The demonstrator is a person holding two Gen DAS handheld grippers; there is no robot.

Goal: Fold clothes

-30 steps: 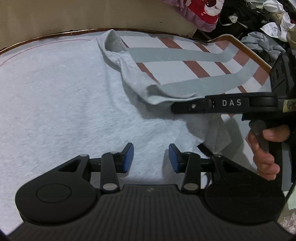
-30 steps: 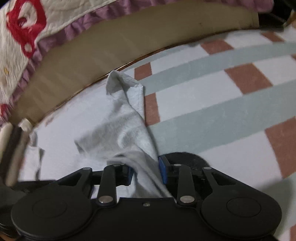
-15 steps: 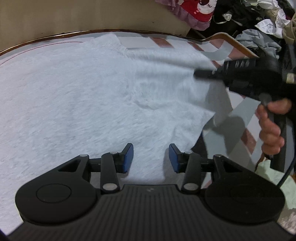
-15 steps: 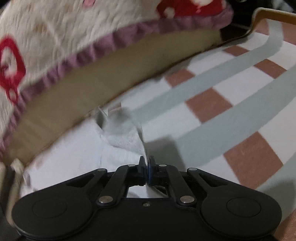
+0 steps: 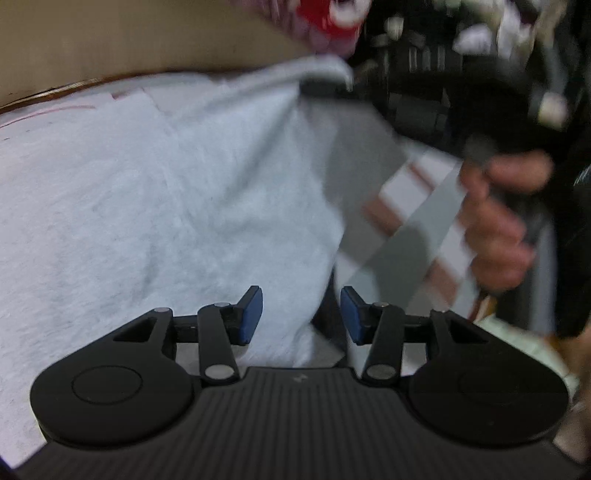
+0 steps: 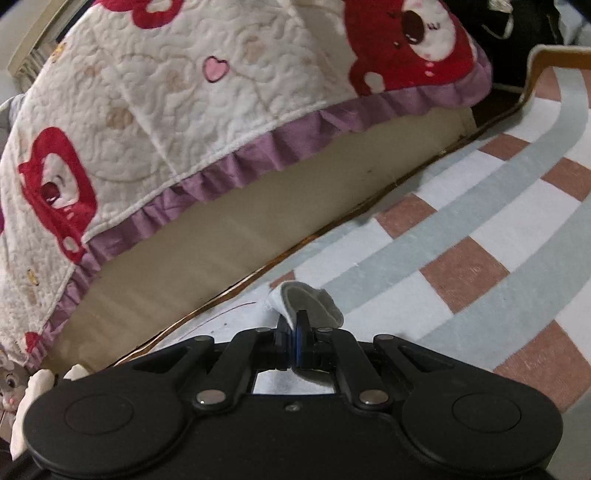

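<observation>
The light grey garment (image 5: pixel 155 206) lies spread on the checked mat (image 6: pixel 461 236), its right edge lifted into a slanting fold; one curled corner (image 6: pixel 306 302) stands up.

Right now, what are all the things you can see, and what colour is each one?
light grey garment: one, pale grey, spread over the mat, one corner lifted and pinched in the right gripper.
checked mat: one, white with grey-green stripes and reddish-brown squares, under the garment.
quilted blanket: one, cream with red cartoon bears, pink hearts and a purple frill, hanging behind the mat.
pile of clothes: blurred, dark and white, top right in the left wrist view.
plush toy: one, grey and white, far left edge.
left gripper: black with blue pads, its jaws opening, over the garment's edge, pinching nothing.
right gripper: black, shut on the garment.
hand: one, holding the right gripper's handle.
</observation>
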